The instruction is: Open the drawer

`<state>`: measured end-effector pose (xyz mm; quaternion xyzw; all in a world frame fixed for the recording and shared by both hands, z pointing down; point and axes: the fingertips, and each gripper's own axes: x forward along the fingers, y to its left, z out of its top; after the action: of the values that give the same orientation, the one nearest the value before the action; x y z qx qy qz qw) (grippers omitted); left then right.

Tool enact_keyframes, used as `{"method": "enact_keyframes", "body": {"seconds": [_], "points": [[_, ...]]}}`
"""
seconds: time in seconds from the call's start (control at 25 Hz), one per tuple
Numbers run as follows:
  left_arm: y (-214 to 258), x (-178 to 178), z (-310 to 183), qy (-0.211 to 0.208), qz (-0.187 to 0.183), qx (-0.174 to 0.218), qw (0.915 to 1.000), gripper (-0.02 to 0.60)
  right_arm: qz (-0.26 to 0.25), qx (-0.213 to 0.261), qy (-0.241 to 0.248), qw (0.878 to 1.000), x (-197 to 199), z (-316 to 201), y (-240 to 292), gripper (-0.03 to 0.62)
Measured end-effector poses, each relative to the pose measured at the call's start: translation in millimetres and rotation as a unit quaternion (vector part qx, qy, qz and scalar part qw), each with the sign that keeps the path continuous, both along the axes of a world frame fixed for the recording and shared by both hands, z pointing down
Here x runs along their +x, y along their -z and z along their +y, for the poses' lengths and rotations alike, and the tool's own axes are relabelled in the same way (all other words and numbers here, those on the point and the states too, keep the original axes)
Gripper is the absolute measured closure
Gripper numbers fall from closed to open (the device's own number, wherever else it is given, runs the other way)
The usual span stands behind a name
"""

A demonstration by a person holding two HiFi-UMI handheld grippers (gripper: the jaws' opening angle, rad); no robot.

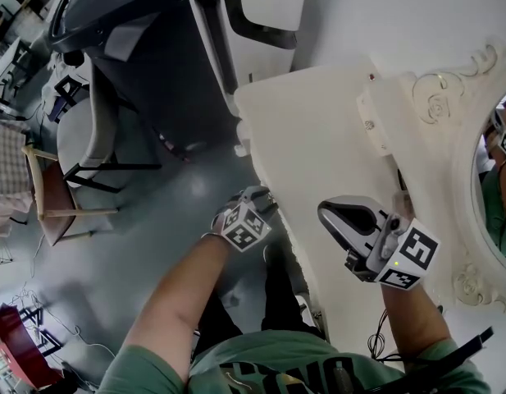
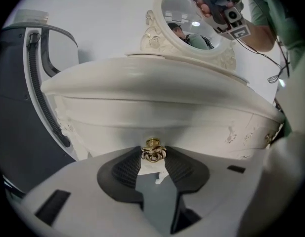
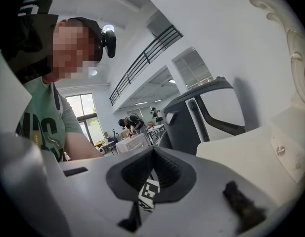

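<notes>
**Squarely on the knob**

Closest in, the left hand-held gripper (image 2: 152,158) clasped the gold knob (image 2: 152,151), with one ribbed pad against each side of it. Just beyond its tips sat the drawer (image 2: 192,125), closed in the white, curved front below the surface (image 2: 142,80). Up and to the right of that gripper, the right hand-held gripper (image 3: 152,154) hung over the surface, clenched on nothing. Farthest back stood the oval mirror (image 2: 192,28) in its carved frame.
</notes>
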<state>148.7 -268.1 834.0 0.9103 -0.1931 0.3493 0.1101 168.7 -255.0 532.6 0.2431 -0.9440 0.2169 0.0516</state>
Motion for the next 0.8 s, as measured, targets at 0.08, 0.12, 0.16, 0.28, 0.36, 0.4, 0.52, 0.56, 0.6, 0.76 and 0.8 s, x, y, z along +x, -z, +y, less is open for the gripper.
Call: {"method": "enact_keyframes", "body": {"seconds": [0.08, 0.12, 0.16, 0.28, 0.36, 0.4, 0.52, 0.56, 0.6, 0.76, 0.8], "points": [[0, -1, 0, -0.006, -0.001, 0.006, 1.0000, 0.436, -0.002, -0.001, -0.002, 1.000, 0, -1, 0, 0.583], [0, -1, 0, -0.009, -0.001, 0.009, 0.9999, 0.437, -0.002, -0.001, -0.002, 1.000, -1, -1, -1, 0.582], [0, -1, 0, -0.012, -0.003, 0.012, 0.9999, 0.437, -0.002, -0.001, -0.002, 1.000, -1, -1, -1, 0.583], [0, -1, 1, -0.017, -0.007, 0.017, 0.9997, 0.437, -0.003, -0.002, -0.002, 1.000, -2, -1, -2, 0.583], [-1, -3, 2, -0.017, -0.009, 0.016, 0.9997, 0.439, -0.005, -0.002, -0.002, 1.000, -3, -1, -2, 0.583], [-1, -6, 3, -0.016, -0.010, 0.014, 0.9997, 0.439, -0.005, -0.003, -0.001, 1.000, -4, 0, -2, 0.583], [-1, -14, 6, -0.018, -0.013, 0.013, 0.9997, 0.439, -0.007, -0.002, 0.001, 1.000, -7, -1, -2, 0.583], [-1, -17, 7, -0.020, -0.015, 0.013, 0.9996, 0.439, -0.007, -0.001, 0.002, 1.000, -9, -1, -1, 0.582], [-1, -19, 7, -0.020, -0.017, 0.012, 0.9996, 0.439, -0.008, -0.001, 0.003, 1.000, -10, -2, -1, 0.583], [-1, -27, 11, -0.017, -0.021, 0.011, 0.9996, 0.439, -0.009, 0.003, 0.009, 1.000, -18, -1, 3, 0.583], [-1, -29, 11, -0.016, -0.021, 0.011, 0.9996, 0.439, -0.009, 0.004, 0.011, 1.000, -20, -1, 3, 0.583]]}}
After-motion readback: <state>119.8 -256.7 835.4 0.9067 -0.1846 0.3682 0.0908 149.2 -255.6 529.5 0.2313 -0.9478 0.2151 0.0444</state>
